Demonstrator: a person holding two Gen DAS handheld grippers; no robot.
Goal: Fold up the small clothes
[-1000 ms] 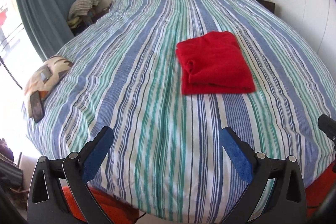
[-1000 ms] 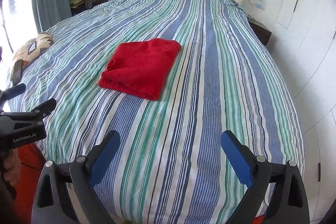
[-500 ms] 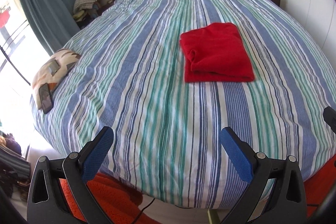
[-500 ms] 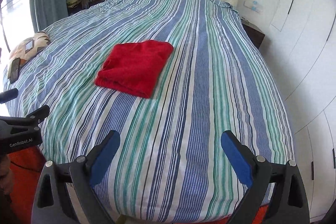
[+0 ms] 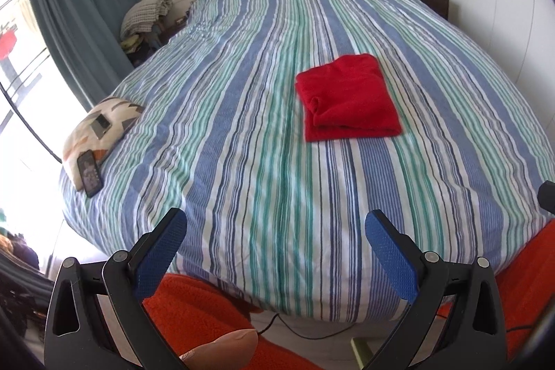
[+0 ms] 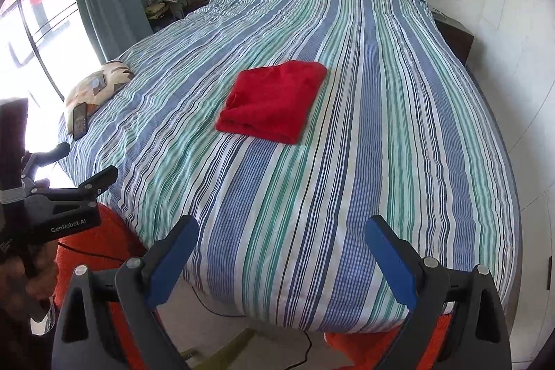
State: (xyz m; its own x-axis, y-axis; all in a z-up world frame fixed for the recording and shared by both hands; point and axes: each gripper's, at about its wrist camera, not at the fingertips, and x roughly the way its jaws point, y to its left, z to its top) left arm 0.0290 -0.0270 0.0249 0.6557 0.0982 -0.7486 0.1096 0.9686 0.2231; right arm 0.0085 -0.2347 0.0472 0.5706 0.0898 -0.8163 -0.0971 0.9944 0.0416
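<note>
Striped bed point(image 5: 263, 134), folded red garment point(image 5: 348, 99) on top.

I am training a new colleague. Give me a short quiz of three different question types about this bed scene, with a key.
1. True or false: the red garment lies folded on the striped bedspread.
2. The left gripper is: A) open, holding nothing; B) shut on the garment.
3. Fill in: the phone leans on a patterned ____.

Key: 1 true; 2 A; 3 cushion.
</note>
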